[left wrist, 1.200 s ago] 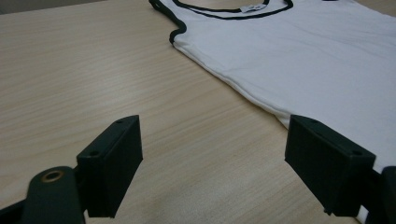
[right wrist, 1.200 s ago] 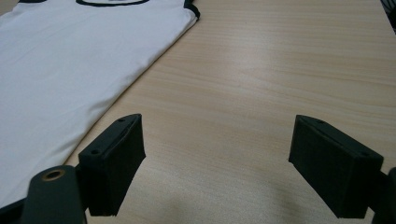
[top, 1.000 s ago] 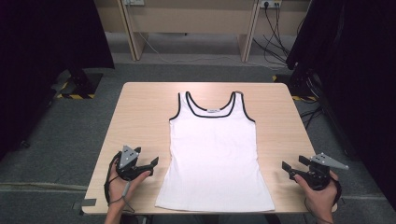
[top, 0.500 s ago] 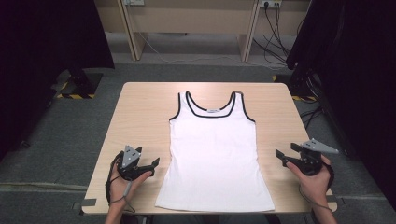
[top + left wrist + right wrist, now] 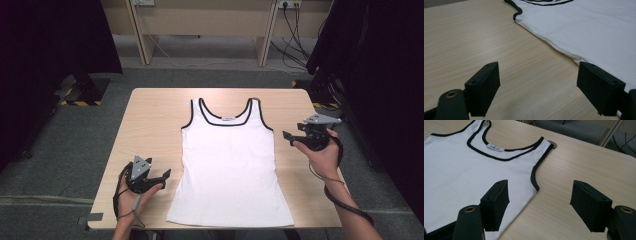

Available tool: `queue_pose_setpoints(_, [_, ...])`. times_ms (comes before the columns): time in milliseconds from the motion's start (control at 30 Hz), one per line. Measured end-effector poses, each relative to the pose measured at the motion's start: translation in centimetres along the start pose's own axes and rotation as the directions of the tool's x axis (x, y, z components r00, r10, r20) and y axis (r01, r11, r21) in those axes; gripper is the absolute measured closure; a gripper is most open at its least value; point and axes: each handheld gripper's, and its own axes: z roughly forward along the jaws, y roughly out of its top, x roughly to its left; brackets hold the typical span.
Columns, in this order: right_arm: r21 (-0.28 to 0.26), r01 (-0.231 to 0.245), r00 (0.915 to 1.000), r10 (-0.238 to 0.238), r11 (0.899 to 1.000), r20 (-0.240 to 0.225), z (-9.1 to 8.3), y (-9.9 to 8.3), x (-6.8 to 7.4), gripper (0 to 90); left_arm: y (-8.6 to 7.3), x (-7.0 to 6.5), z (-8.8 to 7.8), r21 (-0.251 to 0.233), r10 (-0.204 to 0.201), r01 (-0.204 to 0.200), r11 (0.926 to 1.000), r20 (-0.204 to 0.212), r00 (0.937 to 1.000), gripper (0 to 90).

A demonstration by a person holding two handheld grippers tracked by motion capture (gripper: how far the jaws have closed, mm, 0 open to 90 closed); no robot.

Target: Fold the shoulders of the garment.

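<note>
A white tank top (image 5: 230,165) with black trim lies flat along the middle of the wooden table (image 5: 150,125), neckline at the far end. My left gripper (image 5: 162,176) rests near the front left, just left of the top's hem, open with bare wood between its jaws (image 5: 539,87). My right gripper (image 5: 289,137) hovers off the top's right side, level with the armhole (image 5: 534,178). It is open; its jaws have just been closing a little, and nothing is between them (image 5: 540,205).
Bare wood runs down both sides of the tank top (image 5: 586,32). Dark curtains (image 5: 45,55) flank the table, and desk legs and cables (image 5: 295,30) stand on the grey floor behind it. A strip of tape (image 5: 92,218) marks the front left corner.
My right gripper has moved from the front right corner toward the far end, along the top's right side, and risen. The left gripper has stayed put.
</note>
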Motion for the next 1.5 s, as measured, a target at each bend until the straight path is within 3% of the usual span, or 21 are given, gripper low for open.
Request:
queue_pose_setpoints(200, [0.017,0.010,0.9999,-0.009,1.000,-0.012,2.6,2.7,-0.1,31.7,0.0,0.0,0.0,-0.002,-0.003,0.003,1.0000,0.000,1.0000,18.1])
queue_pose_setpoints(433, [0.034,-0.003,1.0000,0.003,0.999,-0.008,4.6,4.2,-0.2,32.2,0.0,0.0,0.0,-0.002,-0.002,0.002,1.0000,-0.002,1.0000,18.1])
queue_pose_setpoints(600, [0.061,0.006,1.0000,-0.007,0.998,0.003,6.7,5.3,-0.5,33.8,0.0,-0.1,0.0,0.003,0.007,-0.007,1.0000,-0.005,1.0000,18.1])
queue_pose_setpoints(833, [0.104,-0.019,0.9997,0.017,0.994,0.018,9.7,6.8,-1.2,34.9,0.0,0.0,0.0,-0.001,0.001,-0.001,1.0000,-0.005,1.0000,18.0])
queue_pose_setpoints(1033, [0.120,-0.048,0.9988,0.047,0.992,0.016,11.4,7.1,-1.7,35.5,0.0,-0.1,0.0,0.003,0.005,-0.005,1.0000,-0.007,1.0000,17.8])
queue_pose_setpoints(1333, [0.179,-0.114,0.9935,0.111,0.977,0.023,14.4,6.8,-2.8,40.7,0.0,-0.1,0.1,0.007,0.011,-0.011,0.9999,-0.008,0.9999,17.8])
queue_pose_setpoints(1500, [0.213,-0.110,0.9938,0.105,0.971,0.035,16.1,6.5,-2.9,45.3,0.0,-0.1,0.1,0.008,0.008,-0.008,0.9999,-0.009,0.9999,17.7])
